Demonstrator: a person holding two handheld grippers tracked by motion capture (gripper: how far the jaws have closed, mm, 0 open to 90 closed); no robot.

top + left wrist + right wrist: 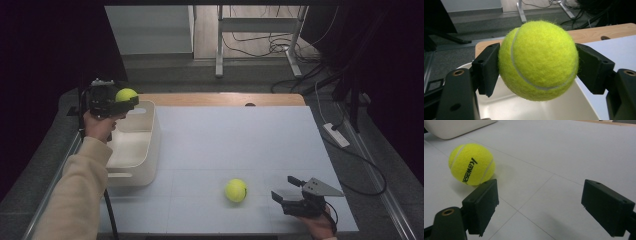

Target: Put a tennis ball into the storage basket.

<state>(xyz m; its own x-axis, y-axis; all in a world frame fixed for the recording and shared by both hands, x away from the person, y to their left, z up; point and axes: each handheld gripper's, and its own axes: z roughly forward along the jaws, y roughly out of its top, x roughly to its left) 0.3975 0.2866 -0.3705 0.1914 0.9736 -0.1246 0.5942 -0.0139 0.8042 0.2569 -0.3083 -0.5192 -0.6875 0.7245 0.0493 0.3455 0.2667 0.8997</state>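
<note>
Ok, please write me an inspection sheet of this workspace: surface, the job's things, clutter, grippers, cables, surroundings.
Surface: white table top with a wooden strip along its far edge; faint seam lines cross it.
Job's things: held tennis ball above the white bin; second tennis ball lies on the table, with dark lettering in the right gripper view.
Clutter: nothing seen.
Grippers: left gripper shut on the held tennis ball, over the bin's far end; right gripper open, low over the table, to the right of the second ball and apart from it.
Cables: one trails from the left gripper; a power strip and loose cables lie on the floor to the right.
Surroundings: dark room, grey floor, desk legs behind.
</note>
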